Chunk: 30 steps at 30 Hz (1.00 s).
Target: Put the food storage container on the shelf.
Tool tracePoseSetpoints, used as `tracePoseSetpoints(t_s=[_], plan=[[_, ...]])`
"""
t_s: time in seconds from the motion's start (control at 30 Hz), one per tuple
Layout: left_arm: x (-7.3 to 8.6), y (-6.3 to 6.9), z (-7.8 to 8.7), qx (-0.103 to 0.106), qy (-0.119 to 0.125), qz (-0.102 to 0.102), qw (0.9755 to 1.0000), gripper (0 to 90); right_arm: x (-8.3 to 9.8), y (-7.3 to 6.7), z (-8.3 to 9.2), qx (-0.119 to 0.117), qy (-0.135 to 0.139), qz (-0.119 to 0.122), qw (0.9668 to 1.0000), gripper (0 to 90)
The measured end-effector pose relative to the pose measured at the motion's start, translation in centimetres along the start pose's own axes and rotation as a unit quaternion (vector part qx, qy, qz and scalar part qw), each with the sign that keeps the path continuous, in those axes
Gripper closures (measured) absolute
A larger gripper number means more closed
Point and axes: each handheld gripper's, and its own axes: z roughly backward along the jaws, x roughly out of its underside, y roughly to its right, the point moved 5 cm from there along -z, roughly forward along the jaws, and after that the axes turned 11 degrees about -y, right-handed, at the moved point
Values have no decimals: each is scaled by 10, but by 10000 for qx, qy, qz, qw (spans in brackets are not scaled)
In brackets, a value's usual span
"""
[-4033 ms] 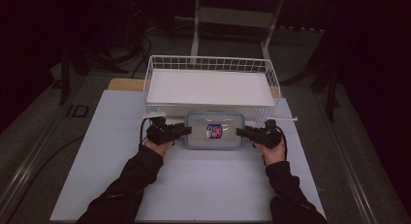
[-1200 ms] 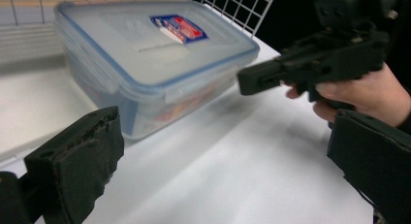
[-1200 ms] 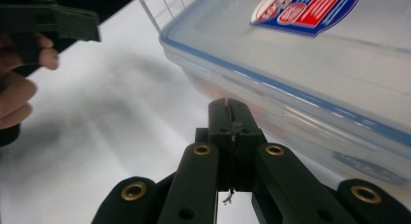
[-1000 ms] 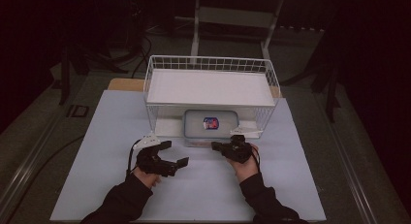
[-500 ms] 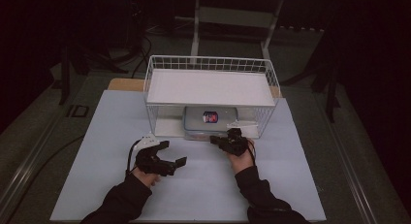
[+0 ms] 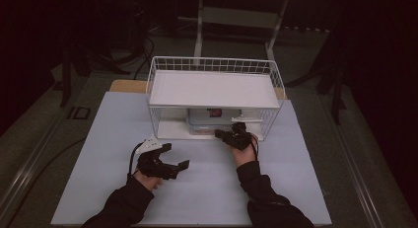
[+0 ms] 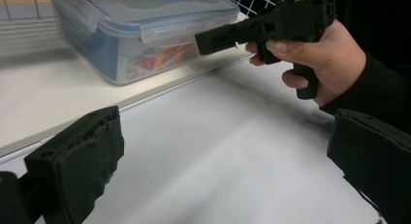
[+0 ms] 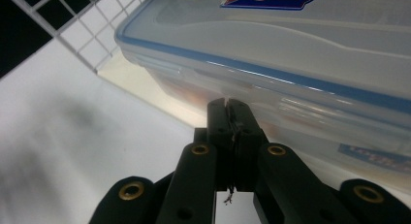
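Plastic food container [image 6: 213, 120] with a clear clip-on lid, blue seal and a red-and-blue label, standing on the lower level of the white wire rack [image 6: 214, 65] at the far middle of the pale table [image 6: 98, 139]; coloured contents show through its wall in the left gripper view. Left: left gripper [image 6: 176, 161] resting on the table well short of the rack, jaws spread wide with nothing between them. Right: right gripper [image 6: 220, 134] at the rack's open front, jaws pressed together on nothing, their tips against the container's near side wall [image 8: 228, 104] just below the lid's rim.
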Motion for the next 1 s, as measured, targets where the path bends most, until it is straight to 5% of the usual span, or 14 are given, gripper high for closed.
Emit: tracePoseSetpoints(t_s=[0.17,0.5,0.67,0.93,1.0], plan=[[0,-1,0,-2,1,-3,10000,0,-4,3,-1,6,43,-124,9999,884],[0,-1,1,-38,2,-47,10000,0,-11,3,-11,75,41,42,10000,859],[0,0,3,-54,15,-72,10000,0,-5,-9,-7,-97,35,110,9999,721],[0,4,3,5,13,-134,9999,0,24,-30,23,-539,233,368,9976,291],[0,6,3,4,13,-156,9999,0,32,-33,30,-599,276,452,9968,260]])
